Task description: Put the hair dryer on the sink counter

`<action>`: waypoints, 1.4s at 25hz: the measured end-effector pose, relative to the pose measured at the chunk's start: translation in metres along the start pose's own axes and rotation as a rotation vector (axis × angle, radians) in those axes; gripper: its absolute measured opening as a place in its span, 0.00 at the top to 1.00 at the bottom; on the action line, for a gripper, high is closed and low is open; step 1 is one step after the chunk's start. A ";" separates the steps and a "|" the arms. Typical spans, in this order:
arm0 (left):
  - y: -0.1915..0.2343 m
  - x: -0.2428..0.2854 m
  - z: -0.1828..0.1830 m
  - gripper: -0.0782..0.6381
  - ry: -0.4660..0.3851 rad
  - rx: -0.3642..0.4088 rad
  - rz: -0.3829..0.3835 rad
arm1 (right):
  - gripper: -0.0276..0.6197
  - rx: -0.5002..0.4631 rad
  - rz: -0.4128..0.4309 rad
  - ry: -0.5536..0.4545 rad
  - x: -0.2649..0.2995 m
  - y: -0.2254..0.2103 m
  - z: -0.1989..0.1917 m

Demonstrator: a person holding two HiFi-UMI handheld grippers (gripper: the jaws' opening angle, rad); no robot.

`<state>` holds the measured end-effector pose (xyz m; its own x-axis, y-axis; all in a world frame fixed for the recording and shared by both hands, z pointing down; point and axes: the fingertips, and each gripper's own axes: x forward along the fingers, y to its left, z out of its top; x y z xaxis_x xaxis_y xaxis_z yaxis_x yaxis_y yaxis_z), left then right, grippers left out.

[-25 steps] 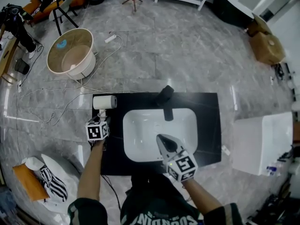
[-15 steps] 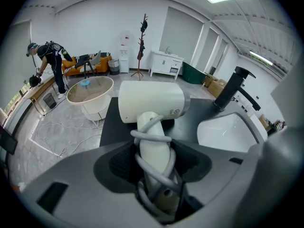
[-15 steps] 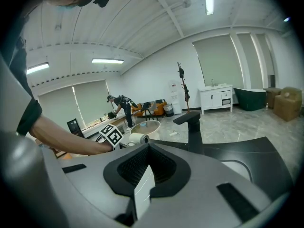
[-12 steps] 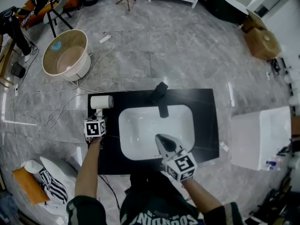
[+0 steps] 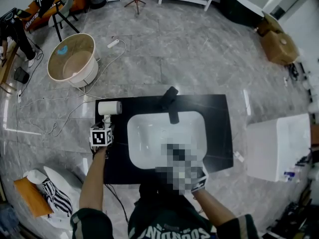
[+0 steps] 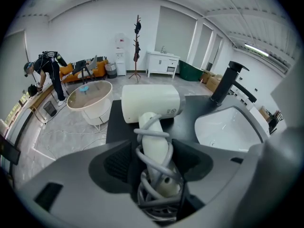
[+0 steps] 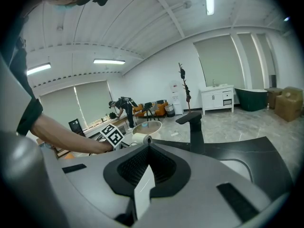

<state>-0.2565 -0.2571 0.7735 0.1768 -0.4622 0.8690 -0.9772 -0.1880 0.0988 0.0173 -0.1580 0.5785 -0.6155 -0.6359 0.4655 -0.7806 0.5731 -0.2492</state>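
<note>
Black sink counter [image 5: 219, 118] is seen beneath both grippers. Between the jaws of the left gripper [image 6: 153, 156], which have just been opening and are spread wide, the cord-wrapped handle [image 6: 155, 144] of the hair dryer [image 5: 109, 108] is found unpressed. Its long axis is run straight ahead to the barrel [image 6: 151, 102], rested crosswise on the counter's left end. Farther right, over the basin [image 5: 149, 133], the right gripper [image 7: 148, 146] is held with jaws together and nothing between them.
</note>
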 end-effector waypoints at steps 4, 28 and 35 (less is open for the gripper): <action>-0.003 -0.022 0.005 0.54 -0.079 0.012 0.005 | 0.96 -0.025 -0.018 -0.033 -0.002 -0.007 0.005; -0.135 -0.223 0.056 0.89 -0.594 0.165 -0.094 | 0.96 -0.100 -0.041 -0.225 -0.017 -0.005 0.073; -0.133 -0.238 0.054 0.89 -0.624 0.147 -0.101 | 0.96 -0.114 -0.065 -0.279 -0.028 -0.006 0.085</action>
<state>-0.1625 -0.1689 0.5278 0.3459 -0.8445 0.4089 -0.9335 -0.3535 0.0595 0.0299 -0.1876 0.4944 -0.5827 -0.7817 0.2223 -0.8121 0.5706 -0.1223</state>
